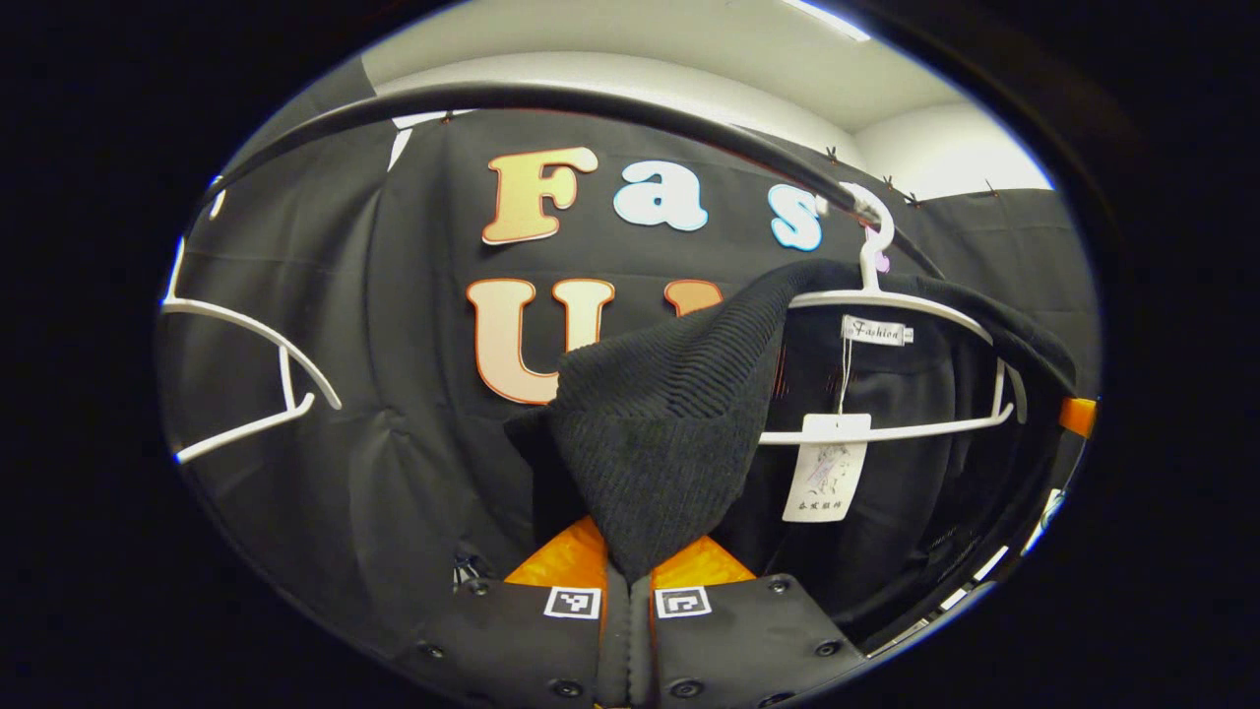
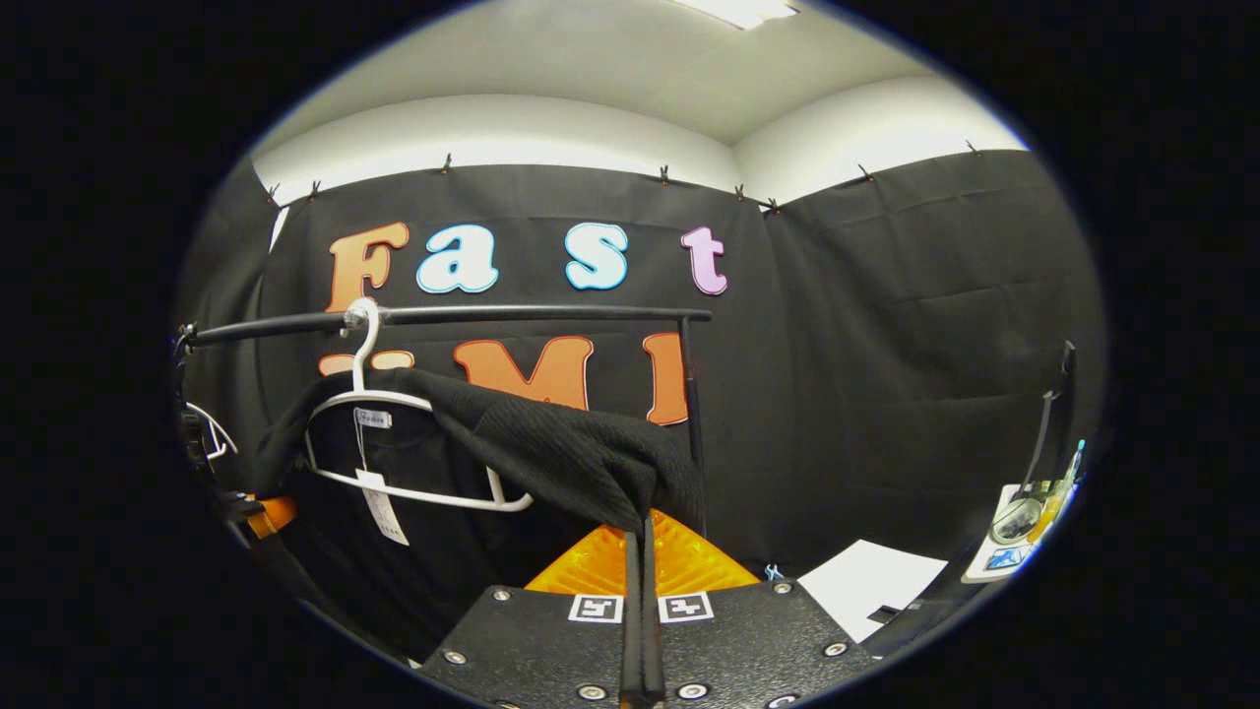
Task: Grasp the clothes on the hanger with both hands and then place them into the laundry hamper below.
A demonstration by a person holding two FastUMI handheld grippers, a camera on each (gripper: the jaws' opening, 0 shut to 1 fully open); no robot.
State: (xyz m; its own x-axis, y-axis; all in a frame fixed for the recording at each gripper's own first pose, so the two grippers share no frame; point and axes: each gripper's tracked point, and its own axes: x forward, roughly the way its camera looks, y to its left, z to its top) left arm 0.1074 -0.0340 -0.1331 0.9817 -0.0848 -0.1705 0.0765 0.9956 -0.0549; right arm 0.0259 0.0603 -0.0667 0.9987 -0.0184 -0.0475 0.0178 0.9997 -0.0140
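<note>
Black knit cloth fills the middle of the left gripper view. It is a black top (image 1: 669, 433), pulled out to the side from a white hanger (image 1: 886, 305) on a dark rail (image 1: 591, 98). The left claw (image 1: 630, 576) pinches one end of the top between its two orange fingers. A paper tag (image 1: 825, 468) hangs from the hanger.

In the right gripper view, the same black top (image 2: 561, 453) drapes off the white hanger (image 2: 394, 404) under the rail (image 2: 512, 314). The right claw (image 2: 642, 551) pinches its other end tight.
</note>
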